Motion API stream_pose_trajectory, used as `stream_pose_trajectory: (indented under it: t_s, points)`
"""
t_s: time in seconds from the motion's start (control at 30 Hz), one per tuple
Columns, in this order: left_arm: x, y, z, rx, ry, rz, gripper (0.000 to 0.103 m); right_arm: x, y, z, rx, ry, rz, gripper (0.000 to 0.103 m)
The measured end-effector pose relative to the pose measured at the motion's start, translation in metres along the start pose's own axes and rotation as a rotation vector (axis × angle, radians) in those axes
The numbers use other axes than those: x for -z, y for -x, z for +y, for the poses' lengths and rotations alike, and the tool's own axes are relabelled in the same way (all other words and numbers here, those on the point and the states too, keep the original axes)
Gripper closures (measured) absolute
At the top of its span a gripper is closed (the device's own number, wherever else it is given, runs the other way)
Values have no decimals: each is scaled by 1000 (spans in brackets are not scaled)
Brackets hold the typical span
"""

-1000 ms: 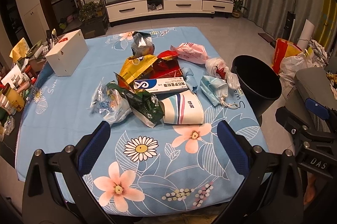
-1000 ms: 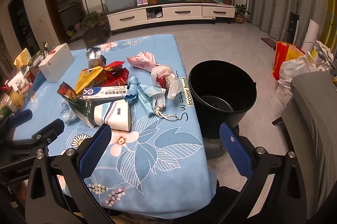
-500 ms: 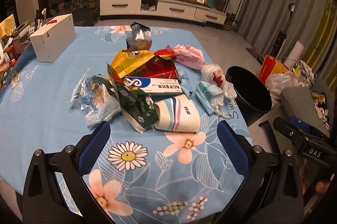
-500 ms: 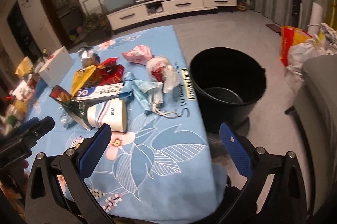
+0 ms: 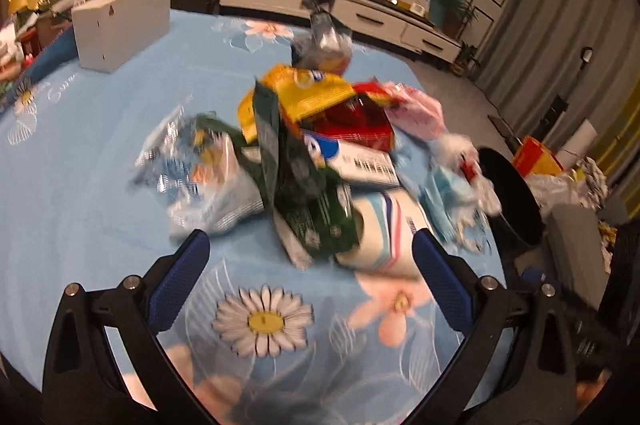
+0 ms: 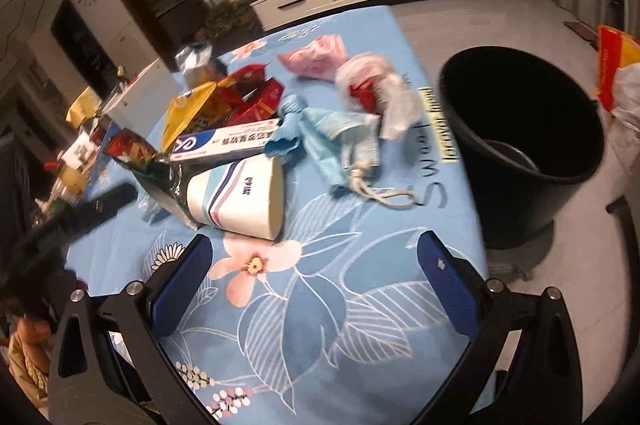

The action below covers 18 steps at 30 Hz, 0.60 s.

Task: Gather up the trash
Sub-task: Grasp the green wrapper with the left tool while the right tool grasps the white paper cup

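Both tools, left (image 5: 306,257) and right (image 6: 314,259), spread wide and empty above littered surface (image 6: 360,305), beside black bin (image 6: 520,129).

From my left wrist view, motion blur smears the clear wrapper (image 5: 204,177) at nine o'clock of the pile and the face mask (image 5: 452,193) at three o'clock. The green bag (image 5: 308,201) hides the paper cup's (image 5: 384,229) mouth. My right view crops the bin (image 6: 520,129) bottom behind the tablecloth (image 6: 360,305).
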State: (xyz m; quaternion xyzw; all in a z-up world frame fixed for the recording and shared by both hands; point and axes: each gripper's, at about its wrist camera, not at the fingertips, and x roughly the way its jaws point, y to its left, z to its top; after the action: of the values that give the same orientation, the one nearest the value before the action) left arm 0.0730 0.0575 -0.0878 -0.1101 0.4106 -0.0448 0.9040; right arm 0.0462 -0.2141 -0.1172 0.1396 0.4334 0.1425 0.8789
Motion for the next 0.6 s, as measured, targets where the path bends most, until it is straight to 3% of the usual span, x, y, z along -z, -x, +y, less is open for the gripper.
stream_pose_trajectory:
  t_s: [0.2,0.4,0.47,0.6]
  points:
    - [-22,-17,-1,-76,9,-43,5,-8,-34,8,-60,20,27,9]
    - [-29,-34,10,-91,24,-14,38,-15,-64,13,-122,11,71,21]
    - [-29,-37,12,-89,25,-3,58,-16,-70,12,-134,3,81,23]
    - [-29,-37,14,-72,15,4,61,-18,-78,10,-176,-24,86,35]
